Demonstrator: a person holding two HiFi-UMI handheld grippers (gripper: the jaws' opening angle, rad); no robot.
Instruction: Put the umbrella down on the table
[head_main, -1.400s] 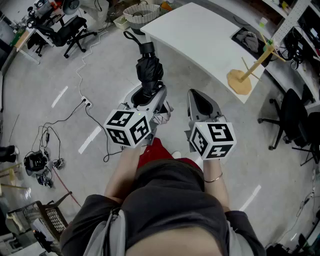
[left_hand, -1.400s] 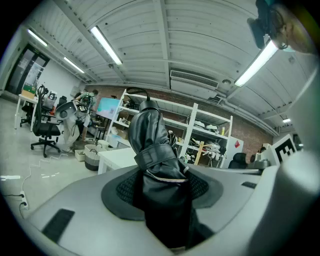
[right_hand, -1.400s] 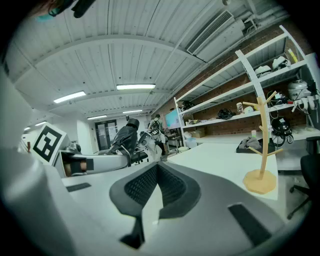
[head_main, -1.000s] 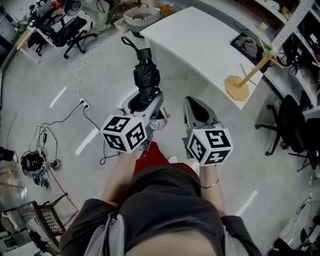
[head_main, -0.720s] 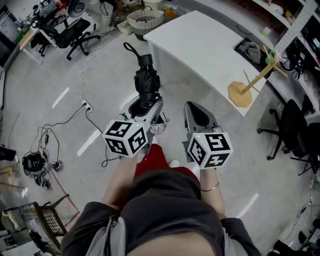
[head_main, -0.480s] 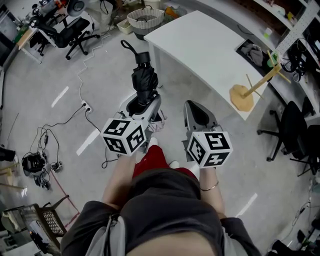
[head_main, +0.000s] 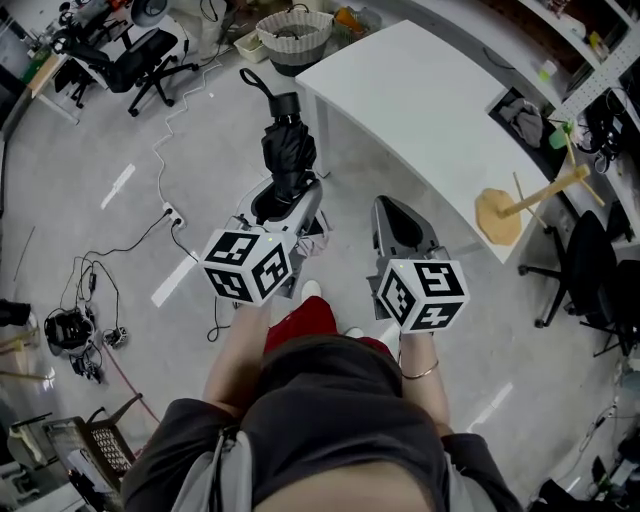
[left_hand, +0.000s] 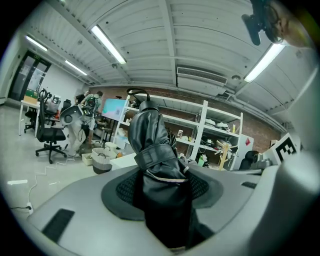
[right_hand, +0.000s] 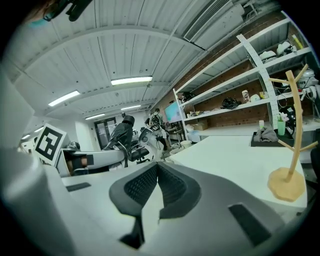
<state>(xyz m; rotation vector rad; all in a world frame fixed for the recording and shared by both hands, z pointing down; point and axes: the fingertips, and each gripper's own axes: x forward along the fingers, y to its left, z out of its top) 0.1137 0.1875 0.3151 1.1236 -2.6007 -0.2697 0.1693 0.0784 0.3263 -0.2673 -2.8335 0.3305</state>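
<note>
Where the umbrella (head_main: 288, 150) is: folded, clamped low in the left gripper (head_main: 289, 198), short of the table (head_main: 420, 90), off its near-left corner.
Long axis: runs ahead alongside the table's left end, handle end foremost.
Right gripper (head_main: 397, 218): pressed together, empty, nearer the table's long edge.
Coming move: likely a carry rightward over the table.

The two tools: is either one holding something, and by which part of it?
The left tool holds the folded black umbrella by the canopy end, far from its handle. The right tool is shut and holds nothing.
</note>
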